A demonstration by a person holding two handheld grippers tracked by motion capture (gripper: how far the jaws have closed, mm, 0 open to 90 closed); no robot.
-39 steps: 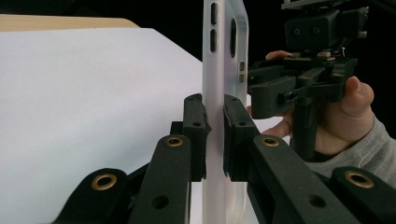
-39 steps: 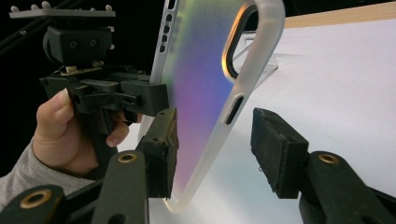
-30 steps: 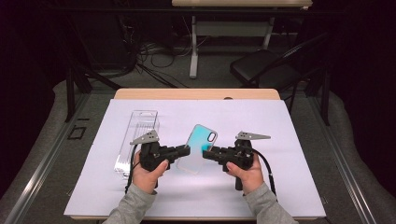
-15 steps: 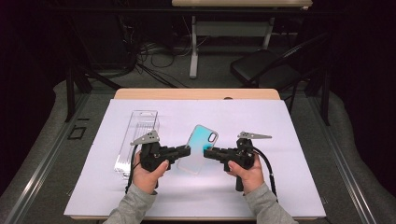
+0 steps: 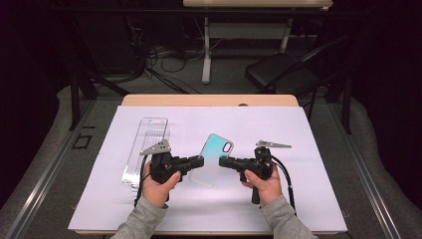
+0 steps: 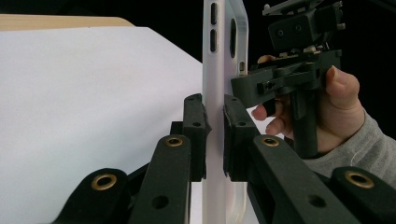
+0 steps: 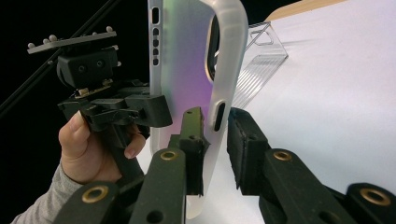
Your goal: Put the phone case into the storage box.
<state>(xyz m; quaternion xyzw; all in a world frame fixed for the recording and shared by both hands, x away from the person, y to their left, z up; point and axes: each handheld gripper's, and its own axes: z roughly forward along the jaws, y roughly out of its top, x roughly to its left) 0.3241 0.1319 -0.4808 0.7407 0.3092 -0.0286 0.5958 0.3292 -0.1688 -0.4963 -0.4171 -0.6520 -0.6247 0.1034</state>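
**Case held between two tongs above the surface**

The case (image 5: 212, 158), translucent with a teal-to-violet sheen and a camera cutout near its far end, hangs tilted in the air over the middle of the white sheet (image 5: 308, 149), between the two hands.

The left tongs (image 5: 199, 162) pinch its left long edge: in the left gripper view the case (image 6: 218, 93) stands edge-on with both pads pressed flat against it, the left tongs (image 6: 214, 135) clamped tight.

The right tongs (image 5: 222, 161) reach in from the opposite side at the right long edge. Their jaws have just been closing with the case rim between them; in the right gripper view one pad of the right tongs (image 7: 217, 140) lies against the case (image 7: 187, 70), while the other stands a little apart from the rim.

A clear box (image 5: 147, 149) lies on the sheet to the left, well apart from the case. The wooden surface (image 5: 209, 100) shows beyond the sheet's far edge.
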